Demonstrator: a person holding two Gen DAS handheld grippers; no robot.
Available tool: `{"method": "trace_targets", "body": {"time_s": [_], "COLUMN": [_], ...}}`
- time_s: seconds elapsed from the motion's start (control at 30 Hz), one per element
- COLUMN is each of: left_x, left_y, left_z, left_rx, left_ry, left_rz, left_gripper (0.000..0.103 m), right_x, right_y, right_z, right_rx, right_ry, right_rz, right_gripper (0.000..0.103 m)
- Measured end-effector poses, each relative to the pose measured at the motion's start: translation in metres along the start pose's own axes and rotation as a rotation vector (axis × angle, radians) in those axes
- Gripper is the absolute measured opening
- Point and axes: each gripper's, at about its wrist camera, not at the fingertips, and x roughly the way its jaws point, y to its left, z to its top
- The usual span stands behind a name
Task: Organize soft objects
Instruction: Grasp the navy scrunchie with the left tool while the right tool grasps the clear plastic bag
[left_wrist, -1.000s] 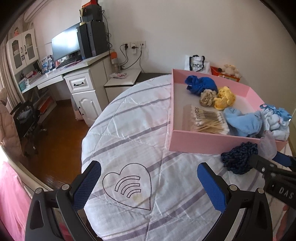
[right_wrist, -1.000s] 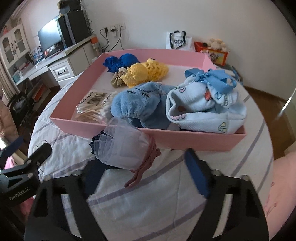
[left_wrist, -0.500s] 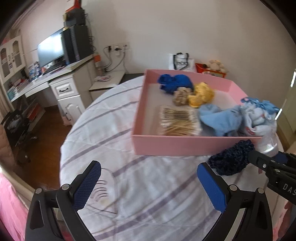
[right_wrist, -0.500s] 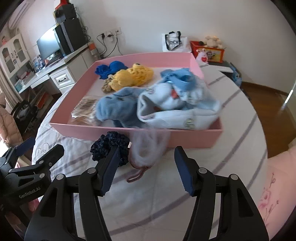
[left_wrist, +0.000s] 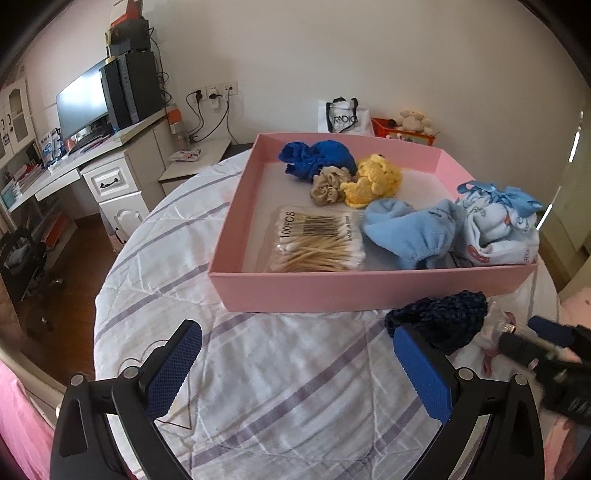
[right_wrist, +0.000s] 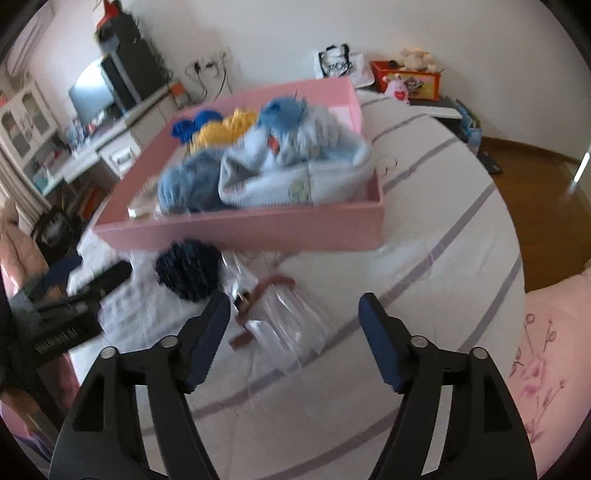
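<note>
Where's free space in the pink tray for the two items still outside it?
Bare floor in the pink tray: left strip beside the cotton swab pack, and the back right corner behind the yellow knit. Front right is packed: light blue mitt, printed baby hat. Outside: navy scrunchie, sheer hair tie.

A home bedroom or study. At ten o'clock in the left wrist view stands a white desk (left_wrist: 110, 162) with a monitor (left_wrist: 83, 103) and a computer tower (left_wrist: 136, 86). At one o'clock a plush toy (left_wrist: 413, 119) sits on a red box (left_wrist: 402, 132). A quilted striped cover (left_wrist: 295, 369) drapes the round table, over wooden floor (right_wrist: 535, 192).
</note>
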Motion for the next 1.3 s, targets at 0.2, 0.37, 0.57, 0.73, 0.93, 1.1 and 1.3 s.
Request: {"method": "trace_targets", "body": {"time_s": [0.2, 0.37, 0.57, 0.73, 0.93, 1.1, 1.3], "left_x": [0.002, 0.000, -0.002, 0.006, 0.022, 0.037, 0.035], "left_y": [-0.008, -0.011, -0.024, -0.047, -0.062, -0.062, -0.076], "left_z": [-0.002, -0.003, 0.000, 0.002, 0.003, 0.009, 0.003], "left_rx": [0.015, 0.018, 0.033, 0.057, 0.057, 0.031, 0.111], "left_ry": [0.011, 0.017, 0.014, 0.040, 0.093, 0.112, 0.104], "left_rz": [-0.003, -0.018, -0.061, -0.114, -0.128, -0.153, -0.209], "left_gripper": [0.103, 0.103, 0.103, 0.103, 0.103, 0.087, 0.026], "right_x": [0.013, 0.011, -0.004, 0.002, 0.009, 0.012, 0.011], "right_y": [0.009, 0.012, -0.009, -0.025, -0.029, -0.032, -0.025], "right_z": [-0.001, 0.001, 0.001, -0.001, 0.002, 0.003, 0.003], "right_rx": [-0.034, -0.039, 0.002, 0.030, 0.012, -0.001, -0.024], "right_ry": [-0.012, -0.032, -0.074, -0.048, -0.040, -0.050, -0.056], "right_rz": [-0.004, 0.055, -0.027, -0.063, -0.085, -0.081, -0.097], "right_gripper": [0.052, 0.040, 0.039, 0.040, 0.048, 0.051, 0.040]}}
